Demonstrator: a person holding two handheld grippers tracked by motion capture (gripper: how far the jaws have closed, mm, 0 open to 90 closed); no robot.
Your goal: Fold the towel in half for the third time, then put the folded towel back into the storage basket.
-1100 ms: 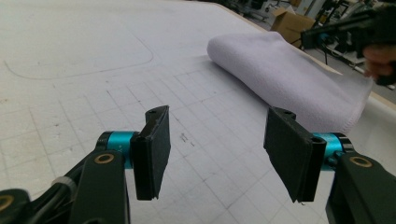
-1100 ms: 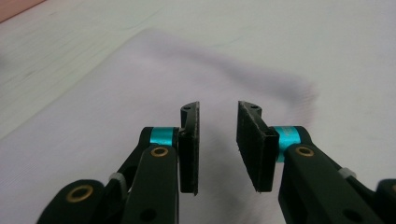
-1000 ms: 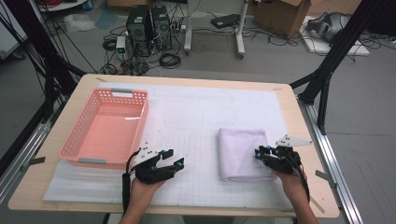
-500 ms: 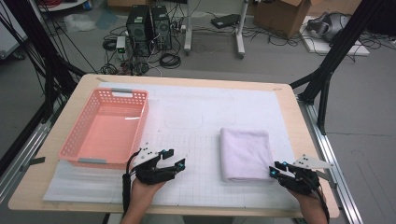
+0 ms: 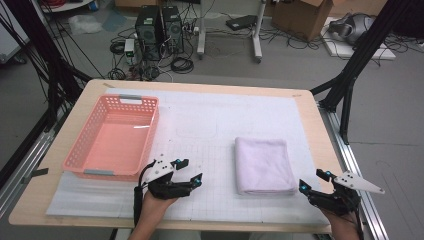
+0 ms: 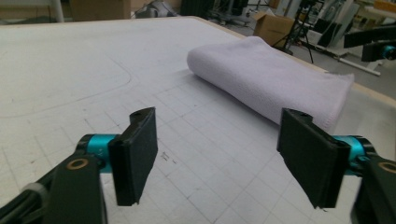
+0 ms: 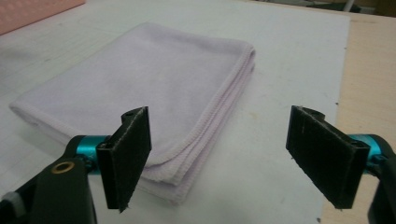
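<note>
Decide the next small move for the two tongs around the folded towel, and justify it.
Probably bring the right tongs back to the folded lilac towel and grip its near edge. Both tongs have just been opening with nothing between them, the towel lies flat on the mat, and the pink basket stands empty beyond the left tongs.

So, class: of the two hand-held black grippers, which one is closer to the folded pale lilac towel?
The right gripper, beside the folded pale lilac towel's near right corner. The left gripper sits farther off, close to the pink plastic basket. Both stand open and empty.
</note>
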